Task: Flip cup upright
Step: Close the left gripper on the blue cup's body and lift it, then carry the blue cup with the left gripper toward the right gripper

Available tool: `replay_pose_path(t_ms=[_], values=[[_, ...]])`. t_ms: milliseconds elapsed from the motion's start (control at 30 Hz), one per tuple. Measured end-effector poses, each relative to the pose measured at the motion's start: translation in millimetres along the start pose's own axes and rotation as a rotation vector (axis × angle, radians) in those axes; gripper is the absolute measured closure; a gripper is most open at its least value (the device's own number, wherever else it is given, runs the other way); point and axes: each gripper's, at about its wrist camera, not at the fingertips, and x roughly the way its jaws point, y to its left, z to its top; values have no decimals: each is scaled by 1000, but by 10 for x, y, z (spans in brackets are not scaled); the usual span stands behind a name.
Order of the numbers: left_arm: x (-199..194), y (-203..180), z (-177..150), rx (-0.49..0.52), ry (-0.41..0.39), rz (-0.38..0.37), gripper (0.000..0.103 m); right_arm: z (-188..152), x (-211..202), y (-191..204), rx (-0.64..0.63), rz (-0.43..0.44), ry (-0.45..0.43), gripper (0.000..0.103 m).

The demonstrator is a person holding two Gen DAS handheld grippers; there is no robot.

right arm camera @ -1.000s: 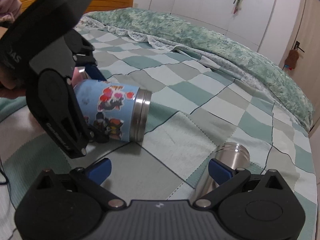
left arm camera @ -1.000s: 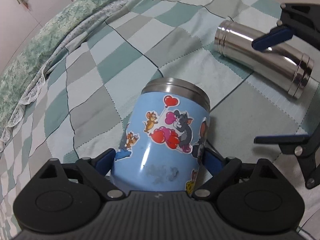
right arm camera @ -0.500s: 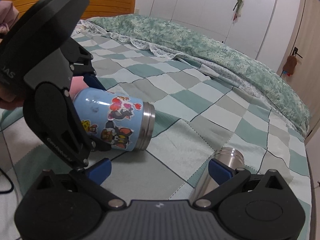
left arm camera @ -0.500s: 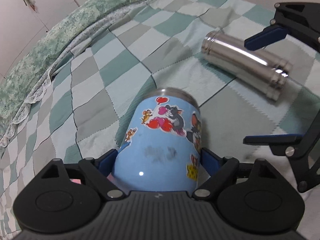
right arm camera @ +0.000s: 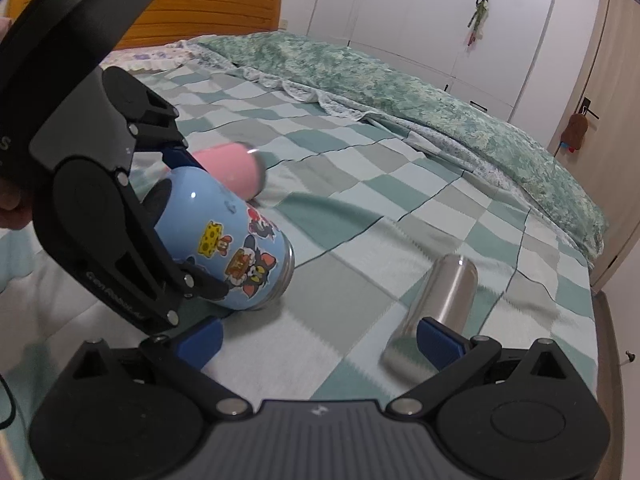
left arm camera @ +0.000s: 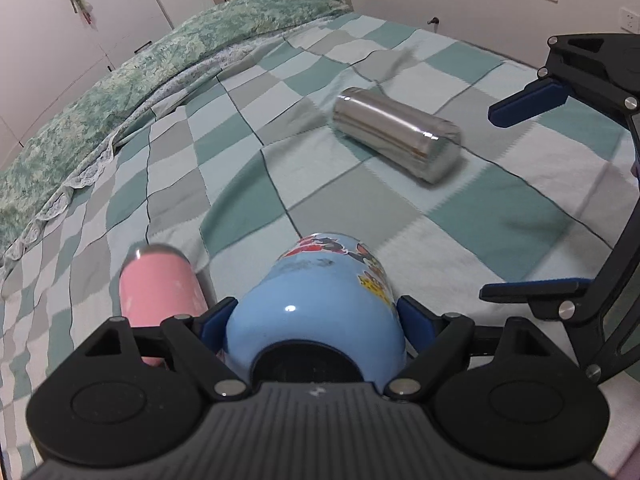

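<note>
Left gripper [left arm camera: 312, 320]: bottom centre of the left wrist view; jaws closed tight on the blue cup, one blue pad against each side of its body.
Blue cup [left arm camera: 320, 296]: clamped near its base, which faces the camera. In the right wrist view the cup [right arm camera: 236, 240] is left of centre, tilted, its metal rim low and at or just above the blanket; contact cannot be told.
Right gripper [right arm camera: 320, 340]: bottom of the right wrist view; jaws spread wide and holding nothing, with the right pad overlapping the steel cup in the picture. It also shows at the right edge of the left wrist view [left arm camera: 536, 204].
Pink cup [left arm camera: 160, 284]: lower left, lying on its side just beside the blue cup.
Steel cup [left arm camera: 396, 144]: upper right of centre, lying on its side, well apart from the blue cup.
Blanket [left arm camera: 360, 208]: green, grey and white checks under all three cups.
Quilt [right arm camera: 400, 76]: green floral, bunched along the far side.
Wardrobe [right arm camera: 440, 8]: white doors at the top.
</note>
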Motion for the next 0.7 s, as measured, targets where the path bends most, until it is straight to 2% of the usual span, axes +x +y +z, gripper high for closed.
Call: replay_pose_path(t_ms=[233,467,600,700], values=[[-500,-265,-284,-37,-59,21,17,-232,-461,250,6,-4,9,0],[-754,-560,-714,-172,-89,59,17,-520,-822,525,15,-3,22,0],[-835,-754,-986,-262,-107,112,17,-724,-951,638,30,-1,41,0],[-860,-809,-1112,-326,-92,91,18,-853,-1017,712,48,-2,57,0]])
